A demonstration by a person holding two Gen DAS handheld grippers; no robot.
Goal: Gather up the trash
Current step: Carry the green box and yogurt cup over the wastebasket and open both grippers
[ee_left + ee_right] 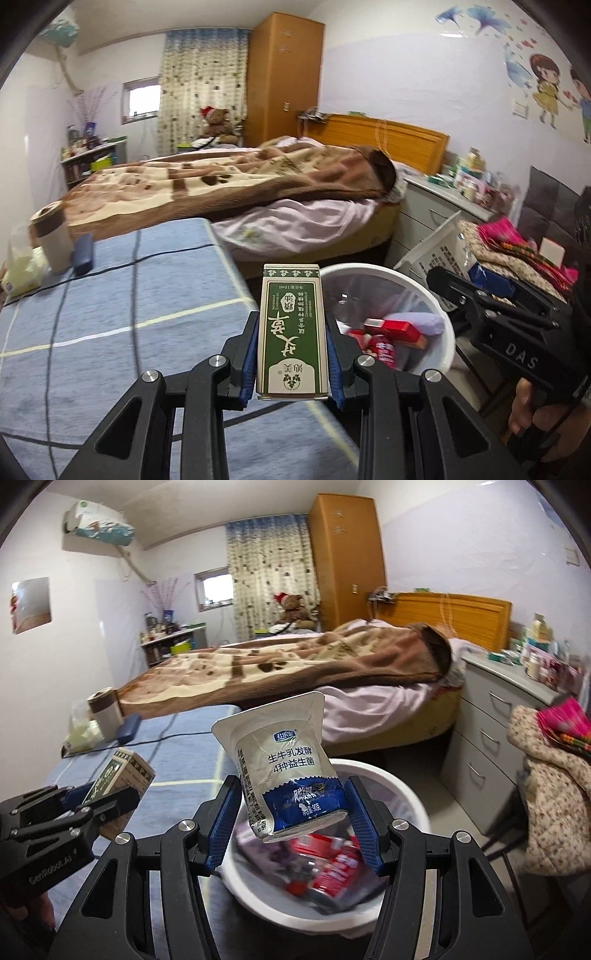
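While the bin [413, 794] beside the table already holds wrappers, left gripper [291, 354] pinches a green box [291, 332] and right gripper [295, 812] pinches a yogurt cup [284, 760], both undropped.

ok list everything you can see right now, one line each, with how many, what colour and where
green box: one, green and white, held in the left gripper
yogurt cup: one, white and blue, crumpled, in the right gripper above the bin
bin: one, white, on the floor beside the table, red wrappers inside
table: one, blue checked cloth
mug: one, beige and brown, far end of the table
bed: one, brown blanket
wardrobe: one, orange wood, far wall
teddy bear: one, brown, by the curtain
left gripper: black, blue pads
right gripper: black, blue pads
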